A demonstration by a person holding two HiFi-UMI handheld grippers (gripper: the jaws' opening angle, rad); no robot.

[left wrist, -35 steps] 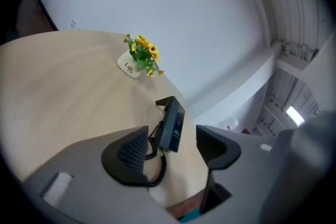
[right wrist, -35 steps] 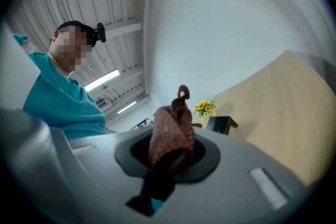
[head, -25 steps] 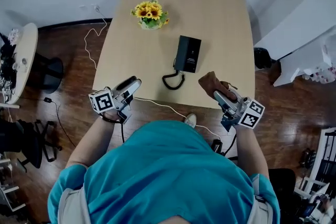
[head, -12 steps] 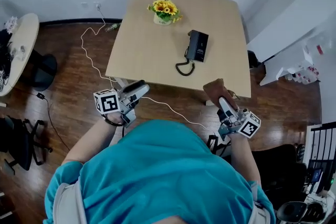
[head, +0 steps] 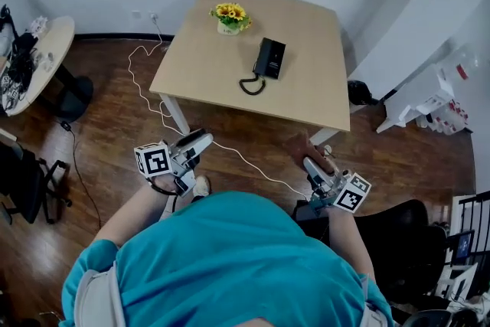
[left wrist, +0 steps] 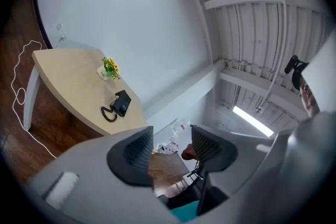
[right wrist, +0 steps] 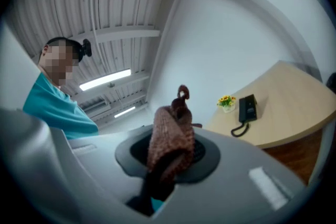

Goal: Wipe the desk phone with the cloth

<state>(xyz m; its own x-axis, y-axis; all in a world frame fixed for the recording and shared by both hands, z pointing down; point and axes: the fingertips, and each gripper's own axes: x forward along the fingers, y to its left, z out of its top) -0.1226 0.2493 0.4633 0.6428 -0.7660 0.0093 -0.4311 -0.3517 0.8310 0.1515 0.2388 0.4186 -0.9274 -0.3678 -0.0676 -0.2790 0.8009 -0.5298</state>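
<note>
Left hand-held gripper (left wrist: 170, 149): jaws stand moderately apart, with nothing between the pads. In the head view it is over the wooden floor (head: 253, 142), short of the surface (head: 207, 65).

Right hand-held gripper (right wrist: 169, 152): jaws are closed on the brown knitted cloth (right wrist: 170, 134). The cloth is bunched between the pads and stands up past the tips. This unit is also over the floor, near the front corner of the surface and not above it.

Desk phone (head: 269, 59): black, lying flat on the surface right of centre, with the handset seated. Its coiled cord (head: 251, 85) loops on the near side. Both units are well apart from it.

Small pot of sunflowers (head: 228, 17): upright near the far edge, just left of the phone and not touching it.

White cable (head: 144, 84): trails across the floor at the left of the surface.
</note>
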